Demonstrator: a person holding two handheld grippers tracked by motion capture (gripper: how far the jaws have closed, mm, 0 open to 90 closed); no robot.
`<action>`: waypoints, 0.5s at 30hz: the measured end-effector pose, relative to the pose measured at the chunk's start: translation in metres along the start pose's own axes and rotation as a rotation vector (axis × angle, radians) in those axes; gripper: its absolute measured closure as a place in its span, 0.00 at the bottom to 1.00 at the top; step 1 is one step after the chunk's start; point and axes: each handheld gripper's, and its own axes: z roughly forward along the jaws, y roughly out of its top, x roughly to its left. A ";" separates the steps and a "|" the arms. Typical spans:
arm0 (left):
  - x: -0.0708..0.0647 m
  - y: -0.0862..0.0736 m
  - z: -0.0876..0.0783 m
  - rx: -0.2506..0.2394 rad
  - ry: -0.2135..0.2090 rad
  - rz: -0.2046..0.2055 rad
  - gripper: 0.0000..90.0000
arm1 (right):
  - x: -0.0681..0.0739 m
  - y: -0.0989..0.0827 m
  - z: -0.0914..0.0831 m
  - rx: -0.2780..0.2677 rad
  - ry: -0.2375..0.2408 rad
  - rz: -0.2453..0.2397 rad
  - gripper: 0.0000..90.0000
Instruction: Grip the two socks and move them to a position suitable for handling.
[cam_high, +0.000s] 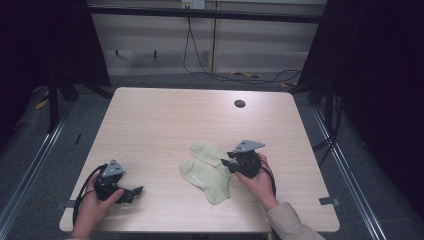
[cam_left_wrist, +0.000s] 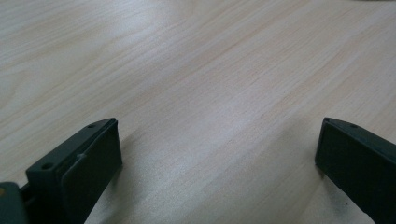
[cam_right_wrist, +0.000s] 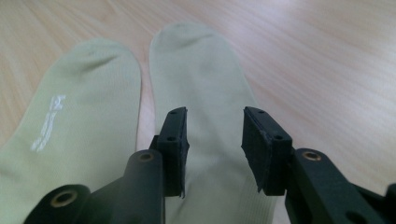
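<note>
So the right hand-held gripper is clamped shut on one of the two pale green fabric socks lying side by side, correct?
Not clamped. The right gripper view shows the right hand-held gripper open above one of the two pale green fabric socks, pads pressing nothing. The socks do lie side by side.

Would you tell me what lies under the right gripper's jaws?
A pale green sock lies flat beneath the right gripper, whose open jaws hold nothing. A second sock lies beside it. The socks cover the table below them.

Overhead light's soft on my table (cam_high: 165, 120), room around it goes nearly black. Pale sheen on the wood up close, my jaws look blurry, with faint shadows underneath.
</note>
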 end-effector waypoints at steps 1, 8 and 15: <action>0.000 0.000 0.000 0.000 0.000 0.000 0.00 | 0.001 -0.003 -0.001 0.011 0.008 -0.005 0.71; 0.000 0.000 0.000 0.000 0.000 0.000 0.00 | -0.001 -0.018 -0.008 0.074 -0.032 -0.070 0.69; 0.000 0.000 0.000 0.000 0.000 0.000 0.00 | -0.016 -0.024 -0.009 0.046 -0.049 -0.004 0.62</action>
